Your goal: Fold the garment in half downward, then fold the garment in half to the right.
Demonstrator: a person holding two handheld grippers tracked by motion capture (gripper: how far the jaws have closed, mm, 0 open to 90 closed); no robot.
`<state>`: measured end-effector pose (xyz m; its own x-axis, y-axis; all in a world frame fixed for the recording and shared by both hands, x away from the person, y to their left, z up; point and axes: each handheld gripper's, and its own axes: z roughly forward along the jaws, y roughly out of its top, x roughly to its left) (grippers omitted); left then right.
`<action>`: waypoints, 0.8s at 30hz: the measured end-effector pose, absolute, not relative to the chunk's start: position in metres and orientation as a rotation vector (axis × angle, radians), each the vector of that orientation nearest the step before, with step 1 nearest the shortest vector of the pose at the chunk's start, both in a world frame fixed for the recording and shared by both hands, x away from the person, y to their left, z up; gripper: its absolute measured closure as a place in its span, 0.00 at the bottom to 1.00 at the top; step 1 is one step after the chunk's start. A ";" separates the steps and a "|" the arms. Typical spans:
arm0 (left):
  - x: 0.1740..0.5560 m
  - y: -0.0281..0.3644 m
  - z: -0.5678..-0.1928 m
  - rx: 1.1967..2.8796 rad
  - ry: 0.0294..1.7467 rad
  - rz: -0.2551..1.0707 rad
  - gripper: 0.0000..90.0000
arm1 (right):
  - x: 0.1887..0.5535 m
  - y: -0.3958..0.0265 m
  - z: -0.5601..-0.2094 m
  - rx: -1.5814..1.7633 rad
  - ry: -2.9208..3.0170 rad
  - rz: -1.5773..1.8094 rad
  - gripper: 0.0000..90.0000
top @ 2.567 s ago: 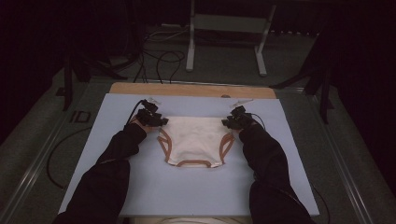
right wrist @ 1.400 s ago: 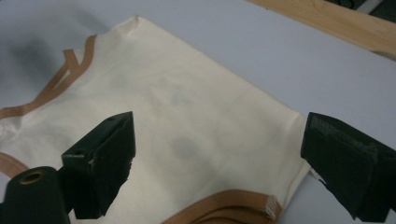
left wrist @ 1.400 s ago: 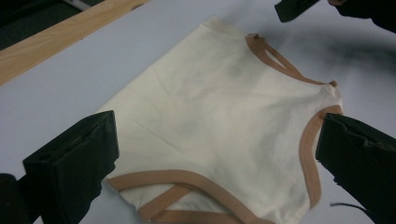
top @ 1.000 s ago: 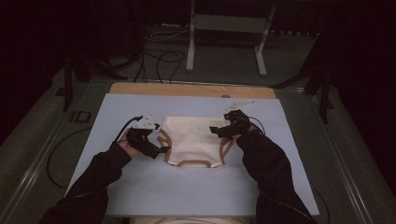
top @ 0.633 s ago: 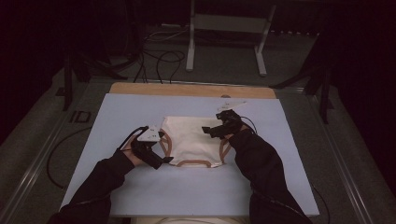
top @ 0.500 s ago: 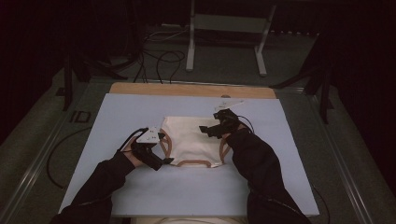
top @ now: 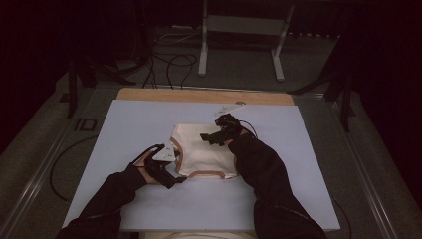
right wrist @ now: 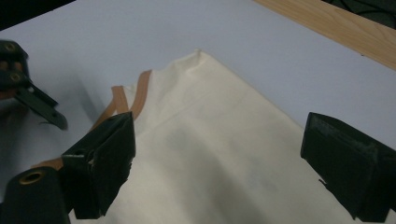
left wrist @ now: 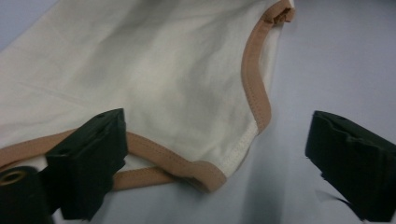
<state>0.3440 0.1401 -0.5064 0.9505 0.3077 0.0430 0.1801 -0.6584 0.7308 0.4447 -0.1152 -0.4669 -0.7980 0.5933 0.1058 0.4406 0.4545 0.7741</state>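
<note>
A dim room with a grey floor (top: 308, 74), loose black cables (top: 169, 62) and a white metal stand (top: 244, 30) surrounds a table (top: 124, 124) topped by a smooth, pale blue rectangular sheet, a strip of bare wood (top: 199, 95) showing along its far edge. At the sheet's centre lies a cream garment (top: 206, 152), soft woven cloth with faint creases, edged in a tan band that curves round its openings. A person's dark-sleeved arms reach in from the near side. The right gripper (right wrist: 215, 172) hovers over the garment's far part, its black jaws spread wide and holding nothing. The left gripper (left wrist: 219, 163) sits at the garment's near left corner, its jaws just closing a little yet still wide, the banded corner lying between them unpinched.
</note>
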 end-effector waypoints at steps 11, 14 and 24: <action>0.341 0.135 -0.517 2.379 0.291 0.232 0.19 | 0.446 -0.097 -0.470 0.873 2.561 1.247 0.11; 0.339 0.133 -0.518 2.398 0.234 0.244 0.25 | 0.447 -0.093 -0.471 0.872 2.573 1.240 0.11; 0.346 0.132 -0.521 2.363 0.192 0.212 0.60 | 0.449 -0.076 -0.468 0.836 2.596 1.251 0.11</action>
